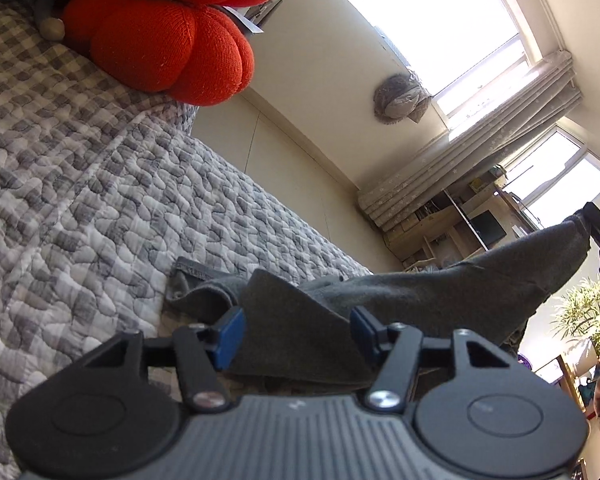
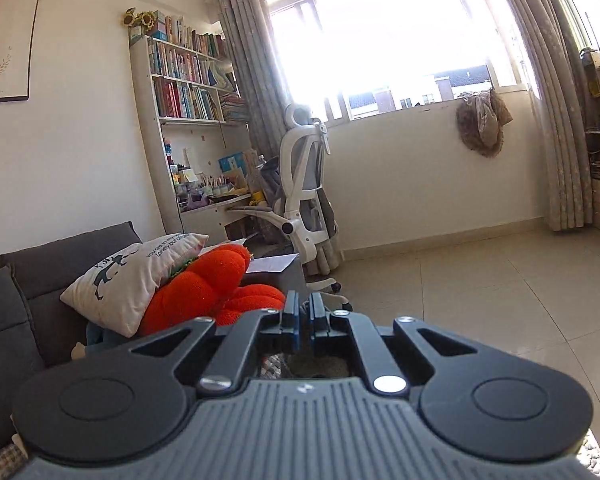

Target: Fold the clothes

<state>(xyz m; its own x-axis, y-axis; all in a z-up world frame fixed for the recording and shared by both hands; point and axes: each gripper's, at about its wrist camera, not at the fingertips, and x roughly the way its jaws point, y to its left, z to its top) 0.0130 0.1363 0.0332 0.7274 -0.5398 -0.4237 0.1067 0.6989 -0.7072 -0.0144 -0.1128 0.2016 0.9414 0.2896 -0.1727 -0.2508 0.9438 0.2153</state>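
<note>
The left hand-held gripper (image 1: 296, 334) stands released around a raised fold of grey garment (image 1: 440, 292), whose far corner the right hand-held gripper (image 2: 304, 322) grasps, clenched.

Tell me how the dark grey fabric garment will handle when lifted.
Probably floppy: the dark grey fabric garment sags between its raised corner at the right gripper and the quilted checked cover. Likely light, since one pinched corner holds it up. Its matte weave should resist slipping.

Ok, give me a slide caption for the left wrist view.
Left claw open around grey garment on quilted cover; right claw lifts far corner.
</note>
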